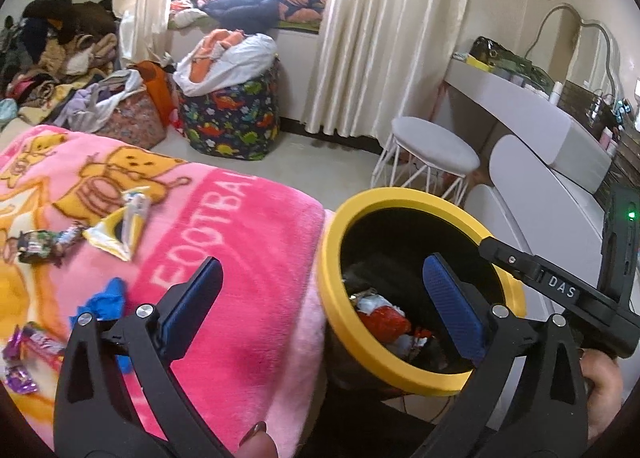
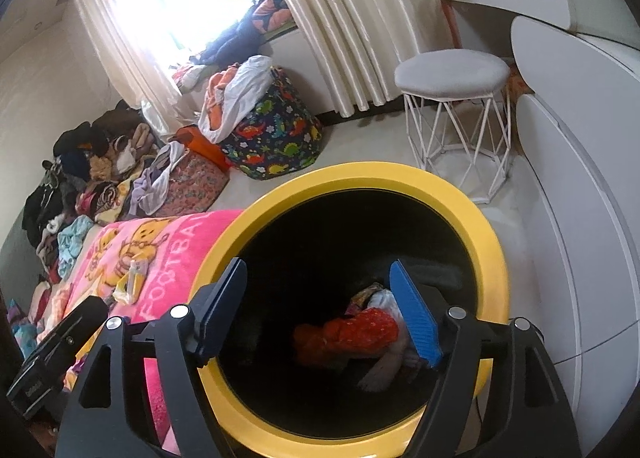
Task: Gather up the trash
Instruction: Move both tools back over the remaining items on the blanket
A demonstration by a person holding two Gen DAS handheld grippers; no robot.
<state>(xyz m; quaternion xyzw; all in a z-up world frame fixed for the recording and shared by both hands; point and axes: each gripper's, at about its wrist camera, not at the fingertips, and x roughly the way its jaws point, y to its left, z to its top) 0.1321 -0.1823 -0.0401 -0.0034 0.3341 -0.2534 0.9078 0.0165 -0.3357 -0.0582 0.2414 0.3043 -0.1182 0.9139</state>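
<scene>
A black bin with a yellow rim (image 1: 348, 214) stands beside the bed; it fills the right wrist view (image 2: 460, 194). Red and white wrappers (image 1: 382, 316) lie inside it, also seen in the right wrist view (image 2: 348, 332). My left gripper (image 1: 322, 308) is open and empty, over the edge of the pink blanket (image 1: 240, 242) and the bin rim. My right gripper (image 2: 318, 314) is open and empty above the bin mouth. On the blanket lie a yellow wrapper (image 1: 116, 234), a dark candy wrapper (image 1: 38, 246), a blue scrap (image 1: 106, 298) and purple wrappers (image 1: 24, 354).
A white stool (image 1: 434, 156) and a white vanity desk (image 1: 532, 118) stand right of the bin. A dinosaur-print laundry basket (image 1: 230, 114), a floral bag and heaped clothes (image 1: 60, 58) cover the floor at the left. Curtains hang by the window.
</scene>
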